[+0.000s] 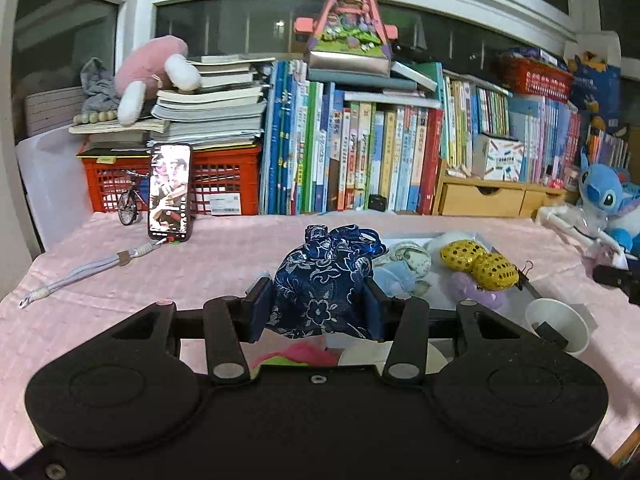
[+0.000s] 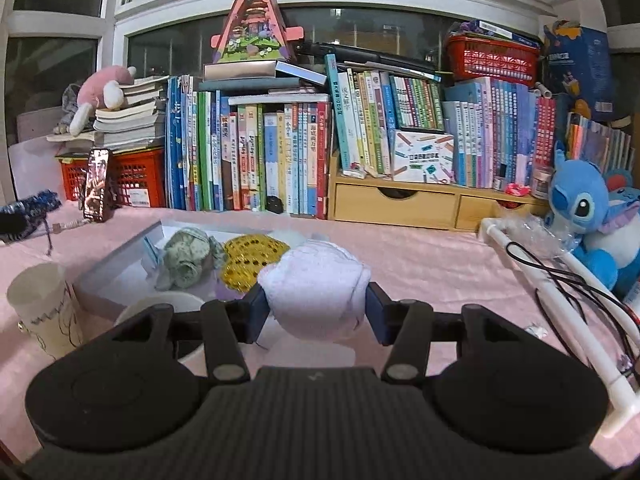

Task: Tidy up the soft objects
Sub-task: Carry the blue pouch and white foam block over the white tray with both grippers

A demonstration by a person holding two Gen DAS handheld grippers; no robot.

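Observation:
My left gripper (image 1: 318, 306) is shut on a dark blue brocade pouch (image 1: 326, 280) and holds it above the pink tablecloth. My right gripper (image 2: 316, 308) is shut on a white rolled cloth (image 2: 316, 288), just right of a shallow white tray (image 2: 120, 268). The tray holds a green-grey fabric bundle (image 2: 188, 260) and a gold sequin piece (image 2: 252, 260). In the left wrist view the tray's contents lie beyond the pouch: the gold sequin piece (image 1: 480, 264), a pale bundle (image 1: 408, 260) and a purple soft item (image 1: 476, 292). The pouch also shows at the right wrist view's left edge (image 2: 30, 214).
Books (image 1: 360, 152) and a red crate (image 1: 176, 184) line the table's back. A phone (image 1: 169, 192) stands at left with a lanyard (image 1: 80, 274) nearby. A paper cup (image 2: 44, 308) and a white bowl (image 2: 160, 308) sit by the tray. A Stitch plush (image 2: 588, 220) and white lamp arm (image 2: 548, 280) are at right.

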